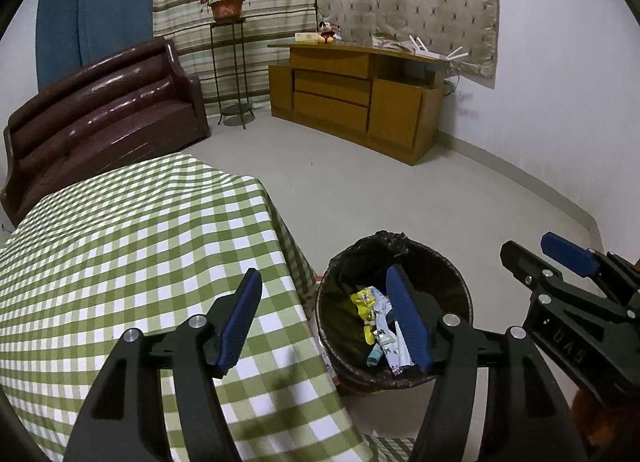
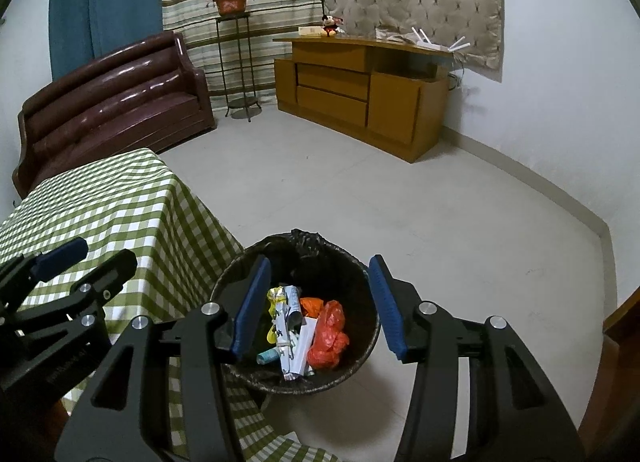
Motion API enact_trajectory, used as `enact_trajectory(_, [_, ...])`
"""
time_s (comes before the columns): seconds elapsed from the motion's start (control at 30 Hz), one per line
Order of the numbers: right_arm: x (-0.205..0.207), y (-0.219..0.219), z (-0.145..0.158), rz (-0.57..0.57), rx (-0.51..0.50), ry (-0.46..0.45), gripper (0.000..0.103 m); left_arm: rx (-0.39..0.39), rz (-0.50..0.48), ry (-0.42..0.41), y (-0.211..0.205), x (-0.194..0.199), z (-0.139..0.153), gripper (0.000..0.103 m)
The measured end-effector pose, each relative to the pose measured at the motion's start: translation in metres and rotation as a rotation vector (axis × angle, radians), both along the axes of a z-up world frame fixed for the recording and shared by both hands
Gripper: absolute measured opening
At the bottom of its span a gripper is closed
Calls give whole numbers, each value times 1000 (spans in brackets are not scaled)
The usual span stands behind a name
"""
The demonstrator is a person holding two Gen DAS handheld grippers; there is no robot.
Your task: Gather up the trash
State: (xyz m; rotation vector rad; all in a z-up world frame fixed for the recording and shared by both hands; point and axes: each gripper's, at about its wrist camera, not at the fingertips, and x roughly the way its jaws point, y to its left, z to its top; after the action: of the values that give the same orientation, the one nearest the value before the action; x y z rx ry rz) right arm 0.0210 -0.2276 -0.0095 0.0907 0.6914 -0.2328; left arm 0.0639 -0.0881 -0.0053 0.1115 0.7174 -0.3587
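Trash (image 2: 304, 334) lies binned beneath right tool (image 2: 320, 306).

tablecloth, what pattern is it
Green and white checks on the tablecloth, clearest in the left wrist view.

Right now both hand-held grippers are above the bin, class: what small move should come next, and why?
Probably lift both away from the bin and look for more litter. The left hand-held gripper and right hand-held gripper stand open and empty, the wrappers already lie inside, and the checked tablecloth shows none.
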Motion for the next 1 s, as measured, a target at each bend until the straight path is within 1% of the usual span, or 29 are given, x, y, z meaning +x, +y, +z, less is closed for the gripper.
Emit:
enact_trajectory(0.07, [-4, 2, 4, 1, -4, -6, 52, -2, 4, -7, 2, -4, 3, 67])
enact_trajectory(0.1, [-6, 2, 5, 1, -5, -10, 56, -5, 5, -12, 4, -7, 6, 68])
enact_trajectory(0.3, [-25, 10, 18, 8, -31, -29, 56, -7, 28, -52, 12, -25, 18, 71])
enact_trajectory(0.53, [-42, 13, 31, 1, -33, -52, 58, -11, 56, -73, 24, -40, 27, 75])
enact_trajectory(1.0, [-50, 17, 33, 5, -32, -60, 58, -17, 69, -75, 31, -48, 29, 76])
